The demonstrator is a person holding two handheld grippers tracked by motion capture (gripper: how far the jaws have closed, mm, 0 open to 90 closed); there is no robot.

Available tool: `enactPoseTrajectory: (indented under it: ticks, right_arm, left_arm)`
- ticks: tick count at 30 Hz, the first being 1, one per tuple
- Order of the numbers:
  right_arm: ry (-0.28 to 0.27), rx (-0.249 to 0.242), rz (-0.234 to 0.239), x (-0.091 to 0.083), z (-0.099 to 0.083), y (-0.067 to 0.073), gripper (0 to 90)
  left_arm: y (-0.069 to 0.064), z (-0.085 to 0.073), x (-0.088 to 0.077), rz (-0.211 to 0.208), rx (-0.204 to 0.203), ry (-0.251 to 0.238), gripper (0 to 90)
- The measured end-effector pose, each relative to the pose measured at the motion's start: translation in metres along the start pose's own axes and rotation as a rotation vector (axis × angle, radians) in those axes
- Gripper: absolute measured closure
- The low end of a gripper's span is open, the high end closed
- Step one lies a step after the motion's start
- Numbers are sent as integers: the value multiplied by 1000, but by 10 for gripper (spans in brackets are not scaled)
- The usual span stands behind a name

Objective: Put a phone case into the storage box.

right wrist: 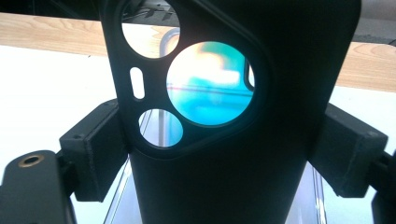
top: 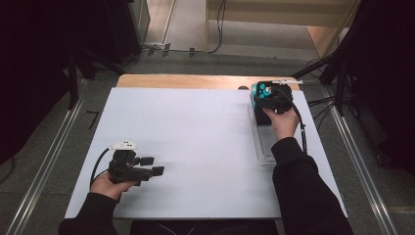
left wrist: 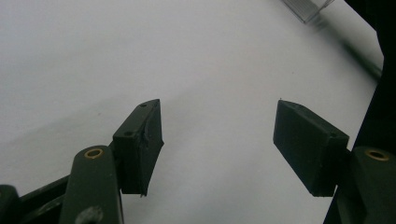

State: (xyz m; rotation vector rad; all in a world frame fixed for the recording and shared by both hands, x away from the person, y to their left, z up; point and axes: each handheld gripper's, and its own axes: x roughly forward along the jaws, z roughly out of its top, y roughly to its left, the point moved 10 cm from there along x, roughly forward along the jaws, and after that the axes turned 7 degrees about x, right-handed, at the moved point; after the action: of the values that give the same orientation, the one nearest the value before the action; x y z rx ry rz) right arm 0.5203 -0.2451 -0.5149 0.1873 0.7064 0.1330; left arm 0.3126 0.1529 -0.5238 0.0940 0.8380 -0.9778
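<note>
Black phone case (right wrist: 224, 154) sits clenched in the right claw (right wrist: 224, 158), its cutouts showing teal; left claw (left wrist: 217, 144) gapes empty.

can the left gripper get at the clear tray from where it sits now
Probably yes, with a long reach. The left gripper stands open over the bare white table, nothing between it and the clear tray. But the right gripper, holding the black phone case, crowds the tray's far end.

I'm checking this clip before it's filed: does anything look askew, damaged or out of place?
Nothing stands out. The right gripper is clamped squarely on a black phone case, held above a clear tray at the table's right edge. The left gripper rests open and empty over bare white tabletop. No spills or damage show.
</note>
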Motion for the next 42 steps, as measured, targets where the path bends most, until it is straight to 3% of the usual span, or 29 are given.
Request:
enactPoseTrajectory:
  ticks: [11,18,24,33,39,42]
  right_arm:
    - [20,-5,-33,20,5,1,119]
    - [24,29,-22,27,4,0,116]
    - [33,31,-25,28,5,0,107]
    - [60,2,15,28,5,3,49]
    - [56,3,29,21,10,4,6]
    - [37,-23,23,13,14,4,6]
  left_arm:
    - [-2,0,2,-5,7,6,334]
    - [-1,0,2,-6,9,5,333]
    - [-3,0,3,-14,6,10,334]
    - [-2,0,2,-14,4,4,333]
    - [-1,0,1,-13,2,4,334]
    - [-1,0,1,-12,2,3,334]
